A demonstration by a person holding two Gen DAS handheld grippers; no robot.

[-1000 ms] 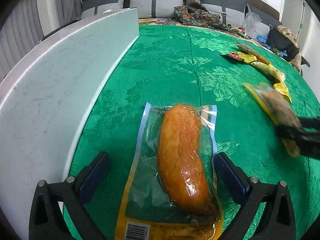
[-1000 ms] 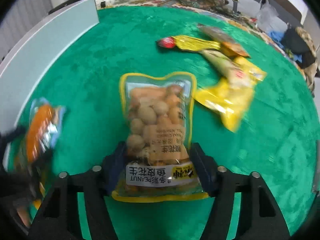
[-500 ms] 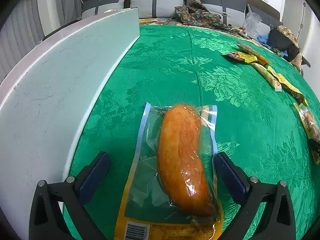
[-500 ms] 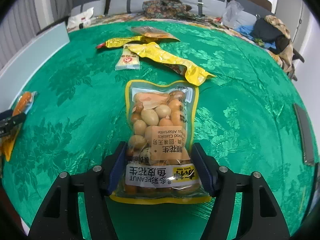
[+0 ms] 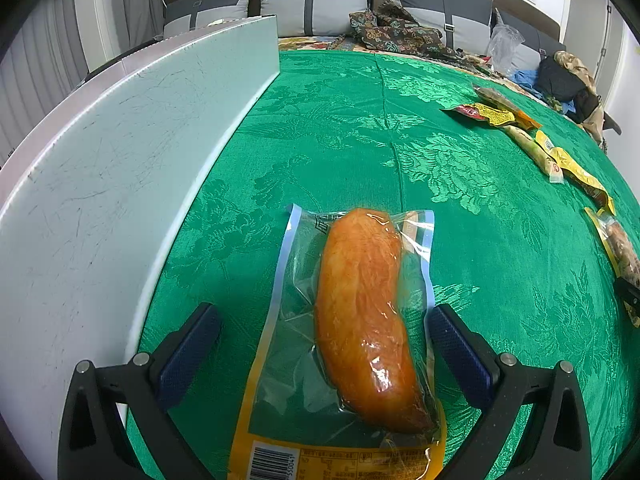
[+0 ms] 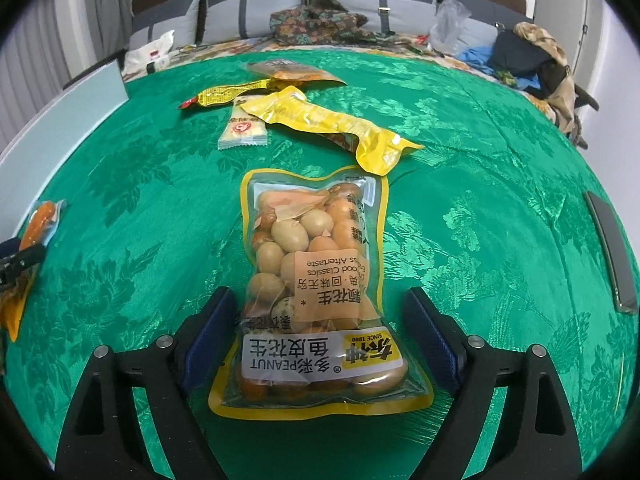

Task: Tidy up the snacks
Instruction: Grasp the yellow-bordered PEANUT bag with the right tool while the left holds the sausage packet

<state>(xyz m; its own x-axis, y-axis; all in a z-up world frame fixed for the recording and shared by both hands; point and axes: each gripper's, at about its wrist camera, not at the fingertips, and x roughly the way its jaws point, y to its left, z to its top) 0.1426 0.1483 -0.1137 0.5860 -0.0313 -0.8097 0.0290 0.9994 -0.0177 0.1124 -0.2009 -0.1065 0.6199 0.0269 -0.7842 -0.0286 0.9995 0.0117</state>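
The right tool (image 6: 320, 332) has just been opening around the peanut pack (image 6: 316, 280), pads clear of it. The left tool (image 5: 320, 352) stands wide around the sausage pack (image 5: 360, 320).

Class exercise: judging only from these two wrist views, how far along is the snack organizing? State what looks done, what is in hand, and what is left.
Done: the sausage pack lies flat between the open left gripper.

In hand: the right gripper has just been opening; the peanut bag lies on the green cloth between its pads, released.

Left: the yellow packet, white packet and two more beyond still lie heaped.
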